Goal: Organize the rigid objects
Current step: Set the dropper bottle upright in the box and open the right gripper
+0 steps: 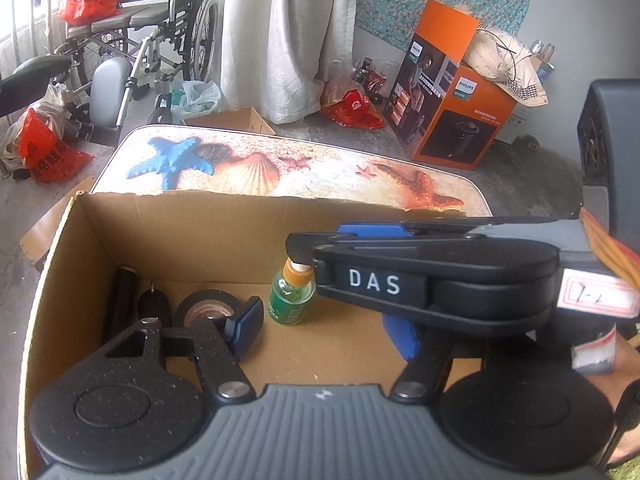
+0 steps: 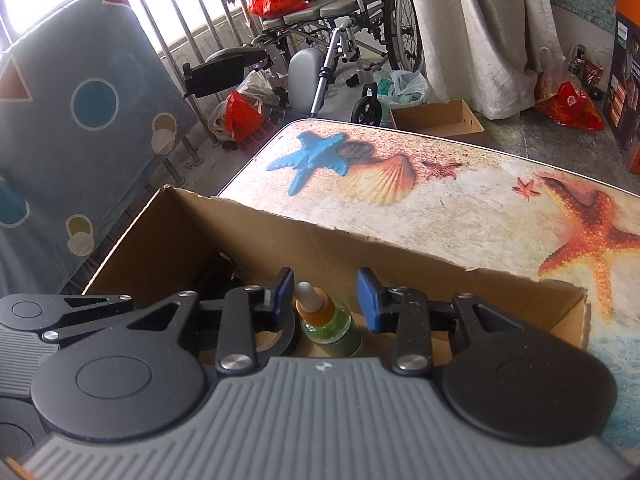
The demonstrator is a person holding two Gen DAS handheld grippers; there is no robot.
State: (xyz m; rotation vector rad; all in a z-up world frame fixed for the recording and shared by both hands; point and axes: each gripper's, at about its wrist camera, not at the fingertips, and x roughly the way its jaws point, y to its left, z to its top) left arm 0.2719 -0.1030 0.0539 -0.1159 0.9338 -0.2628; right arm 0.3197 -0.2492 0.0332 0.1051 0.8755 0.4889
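Seashell-printed bench carries our cardboard box, where the right claw, parted, seemingly frees the upright dropper bottle beside the tape roll, left claw wide, empty.

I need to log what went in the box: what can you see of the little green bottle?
The green bottle is small, of clear material with green liquid inside, an orange collar and a pale dropper tip. It stands upright on the floor of the cardboard box, beside a roll of black tape. The right gripper straddles its neck with pads apart, not pressing it.
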